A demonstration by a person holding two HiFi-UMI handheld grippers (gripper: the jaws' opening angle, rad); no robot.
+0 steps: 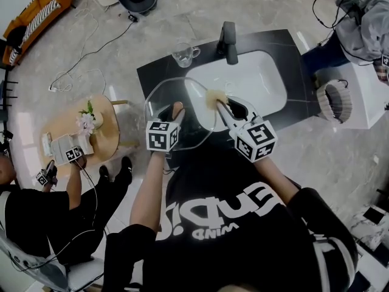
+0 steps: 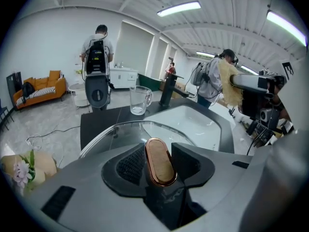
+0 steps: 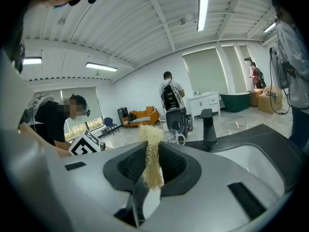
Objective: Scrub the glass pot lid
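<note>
1. Your left gripper point(image 1: 172, 113) had its jaws clamped on the copper-rimmed handle point(image 2: 159, 162) of the glass pot lid point(image 1: 163, 96).
2. You held the lid up, tilted, over the near edge of the sink point(image 1: 261, 81).
3. Your right gripper point(image 1: 222, 103) had its jaws pinched on a straw-coloured scrubber point(image 1: 214, 96), which sat at the lid's right edge.

Overhead plus close views, common sink point(image 1: 261, 84)

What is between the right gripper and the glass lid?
A pale fibrous scrubber, pinched in the right gripper's jaws, sits at the lid's right edge in the head view; whether it touches the glass is unclear.
</note>
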